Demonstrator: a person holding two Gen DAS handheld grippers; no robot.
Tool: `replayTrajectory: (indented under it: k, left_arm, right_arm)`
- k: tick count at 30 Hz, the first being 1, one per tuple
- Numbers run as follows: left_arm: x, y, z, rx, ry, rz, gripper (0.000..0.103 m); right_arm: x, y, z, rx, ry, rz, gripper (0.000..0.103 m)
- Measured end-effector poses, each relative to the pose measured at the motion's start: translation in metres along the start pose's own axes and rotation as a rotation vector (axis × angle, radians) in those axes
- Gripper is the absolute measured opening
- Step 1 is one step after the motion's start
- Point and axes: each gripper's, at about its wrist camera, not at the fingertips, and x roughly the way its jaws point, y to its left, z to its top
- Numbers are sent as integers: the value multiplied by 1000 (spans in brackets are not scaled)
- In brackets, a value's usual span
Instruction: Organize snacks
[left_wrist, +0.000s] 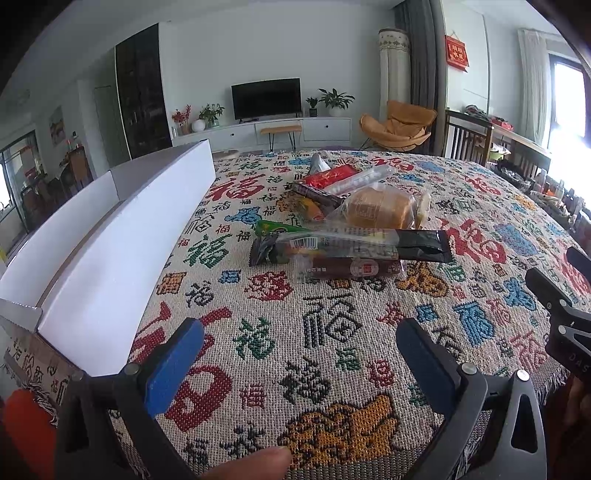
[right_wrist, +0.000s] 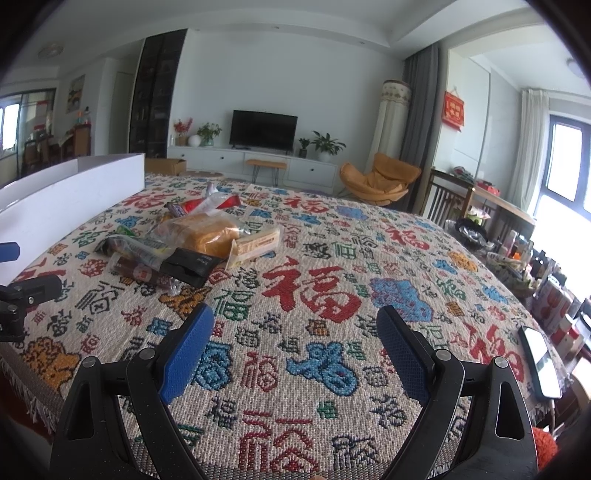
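Two hand-held grippers hung over the near edge of a table covered with a woven cloth (left_wrist: 332, 332) of red, blue, green and orange characters. The left gripper (left_wrist: 301, 354) had its blue-padded fingers (left_wrist: 173, 365) spread wide apart, with nothing between them but bare cloth; they touched no snack. A fingertip (left_wrist: 258, 461) of the person showed at the bottom edge of the left wrist view, under the gripper. The right gripper (right_wrist: 297, 350) was likewise spread wide, its blue pads (right_wrist: 188, 350) standing clear of everything, with only patterned cloth showing in the gap. Each gripper appeared at the edge of the other's view, so they sat side by side, near each other but apart.

The snacks lay in a loose pile (left_wrist: 354, 221) farther back on the cloth, well ahead of both grippers and untouched. Nearest the grippers was a dark red sausage-like packet (left_wrist: 351, 267), with a long black-ended wrapper (left_wrist: 369, 245) lying just behind it and partly over it. A green packet (left_wrist: 277, 227) poked out to the left. Behind these sat a clear bag of sliced bread (left_wrist: 380, 208), a pale wafer pack (right_wrist: 258, 243) beside it, and red wrappers (left_wrist: 328, 175) at the back.

A long white cardboard box (left_wrist: 122, 240) stood open along the left side of the table, beside the pile but apart from it. A phone (right_wrist: 539, 362) lay near the right edge of the cloth.
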Motion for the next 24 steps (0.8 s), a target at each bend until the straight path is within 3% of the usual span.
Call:
replayTrajectory:
  k: [11,18,24]
  left_arm:
    - [16,12,-3,-56,84,2,103]
    - [33,24,-6,-115,187,-23,103]
    - [42,14,-12,-85,259,-40,103]
  right_arm:
    - [4,-2,-2,9,11,7,92]
    - [7,1,-4,-6,23,20,92]
    - [9,-1,-5,5,37,41,92]
